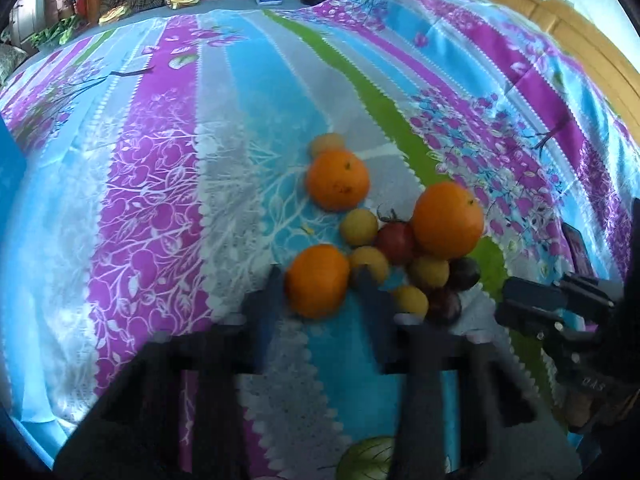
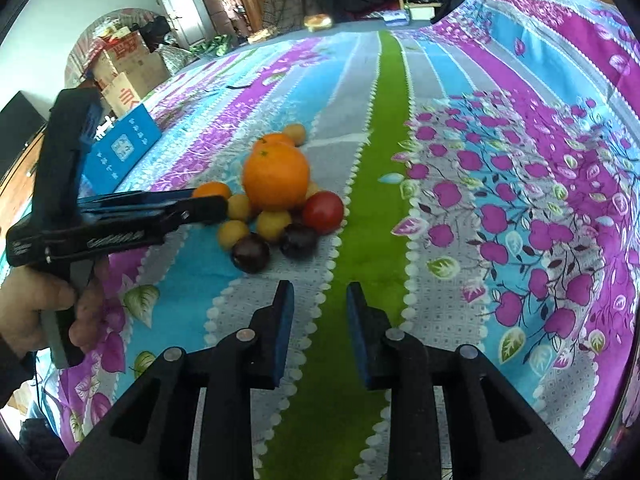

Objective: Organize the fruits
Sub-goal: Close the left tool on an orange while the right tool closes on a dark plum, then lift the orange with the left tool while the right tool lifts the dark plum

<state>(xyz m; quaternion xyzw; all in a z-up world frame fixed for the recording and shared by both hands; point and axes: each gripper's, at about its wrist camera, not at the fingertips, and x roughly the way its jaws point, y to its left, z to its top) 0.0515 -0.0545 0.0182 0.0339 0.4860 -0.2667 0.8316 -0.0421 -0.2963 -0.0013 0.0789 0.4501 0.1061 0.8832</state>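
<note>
A pile of fruit lies on the patterned bedsheet [image 1: 160, 208]. It holds oranges [image 1: 338, 180] [image 1: 448, 220], small yellow fruits [image 1: 359, 226], a red tomato [image 1: 396, 240] and dark plums [image 1: 464, 274]. My left gripper [image 1: 318, 280] is shut on the nearest orange [image 1: 318, 286] at the pile's near left, a finger on each side. In the right wrist view the left gripper [image 2: 216, 204] reaches in from the left, hiding most of that orange [image 2: 212, 190]. My right gripper [image 2: 320, 292] is shut on nothing, short of the plums [image 2: 251, 258] and the tomato [image 2: 323, 212].
A person's hand [image 2: 32, 312] holds the left gripper's handle. A blue box [image 2: 120, 148] and cardboard boxes [image 2: 124, 64] stand off the bed's left side. A wooden headboard [image 1: 520, 8] runs along the right. Clutter lines the far edge. A dark flat object [image 1: 576, 252] lies at right.
</note>
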